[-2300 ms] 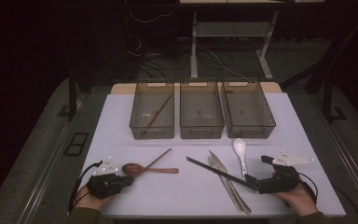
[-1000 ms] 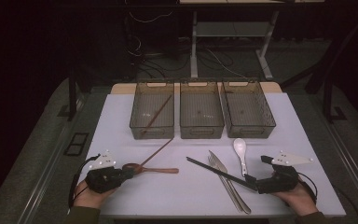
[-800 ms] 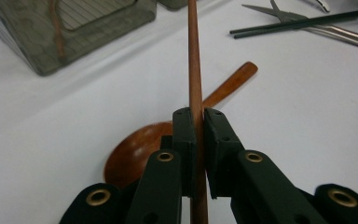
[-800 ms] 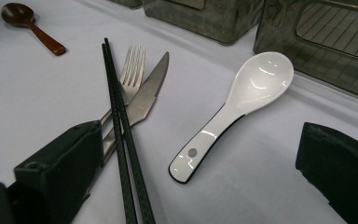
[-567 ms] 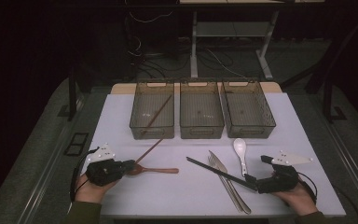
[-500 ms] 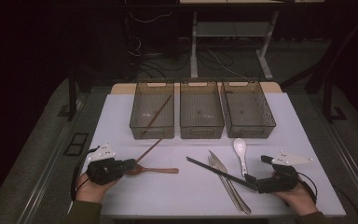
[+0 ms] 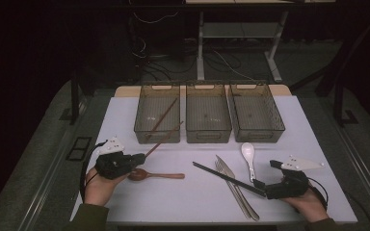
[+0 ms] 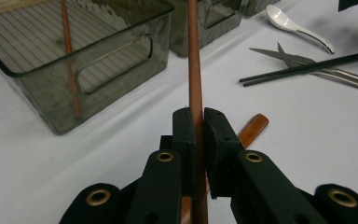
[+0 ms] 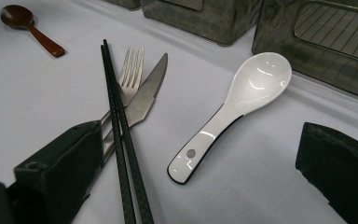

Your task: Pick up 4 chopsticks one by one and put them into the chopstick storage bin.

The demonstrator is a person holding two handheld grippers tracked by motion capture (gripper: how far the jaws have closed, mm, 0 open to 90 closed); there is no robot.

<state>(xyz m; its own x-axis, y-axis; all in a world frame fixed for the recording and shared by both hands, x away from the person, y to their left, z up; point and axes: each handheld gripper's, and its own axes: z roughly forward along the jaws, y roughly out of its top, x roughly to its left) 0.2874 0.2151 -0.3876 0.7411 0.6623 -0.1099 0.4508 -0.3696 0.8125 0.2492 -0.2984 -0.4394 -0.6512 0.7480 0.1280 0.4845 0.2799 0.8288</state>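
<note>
At the lower left of the high view the left gripper (image 7: 137, 159), jaws clamped on a brown wooden chopstick (image 7: 164, 139), had just lifted it off the bench (image 7: 197, 202) toward the left bin (image 7: 157, 115), ready for dropping, while the right gripper (image 7: 262, 187) waited wide open.

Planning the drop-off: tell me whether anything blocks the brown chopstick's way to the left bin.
Nothing visible does. The left gripper clamps the brown chopstick, whose tip points toward the left bin; only bare table and the bin's near wall lie ahead.
</note>
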